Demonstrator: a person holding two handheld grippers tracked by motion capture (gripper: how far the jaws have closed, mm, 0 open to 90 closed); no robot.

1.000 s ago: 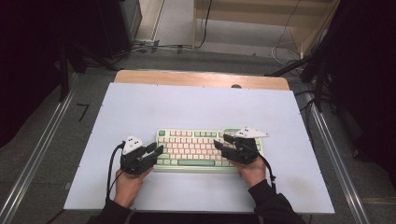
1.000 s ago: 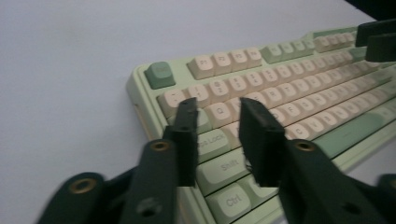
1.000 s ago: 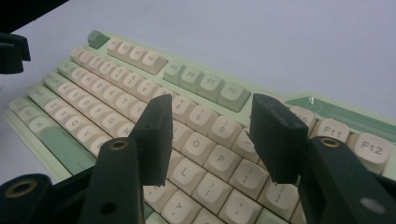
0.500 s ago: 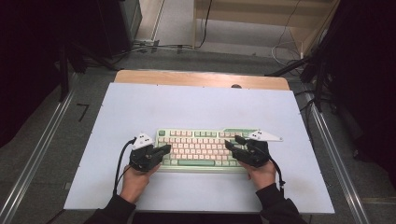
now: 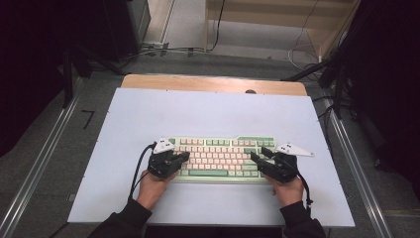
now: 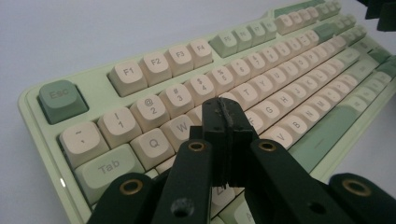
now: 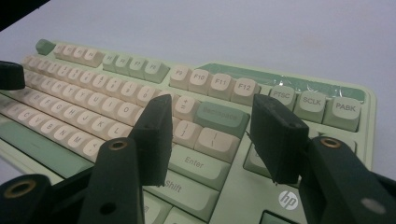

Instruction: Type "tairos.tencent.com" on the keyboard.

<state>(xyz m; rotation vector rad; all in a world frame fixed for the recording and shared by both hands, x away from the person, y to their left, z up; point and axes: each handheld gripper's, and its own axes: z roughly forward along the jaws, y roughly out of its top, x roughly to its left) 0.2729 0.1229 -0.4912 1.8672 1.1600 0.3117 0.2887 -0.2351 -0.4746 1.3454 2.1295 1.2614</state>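
keyboard sits flat on the white table, near your edge, long side toward you — both grippers are over it, one at each end.

left gripper: jaws shut pad to pad, nothing between them, tip hovering over the w/e/s/d patch. looks like you're set up to poke keys with the closed tip. good choice — keep it shut so you hit one cap, not two. i'd come straight down on the centre of the keycap; the tip is angled in from the left now, so a slanted push may slide onto the neighbour.

right gripper: jaws apart at a middling width, empty, straddling the enter/backslash area just under the backspace key. if you mean to press with this one too, close it first — open pads will catch two columns.

whether either tip is touching a cap yet, can't tell from these angles. press lightly; the board isn't held down and could skate on the smooth top.
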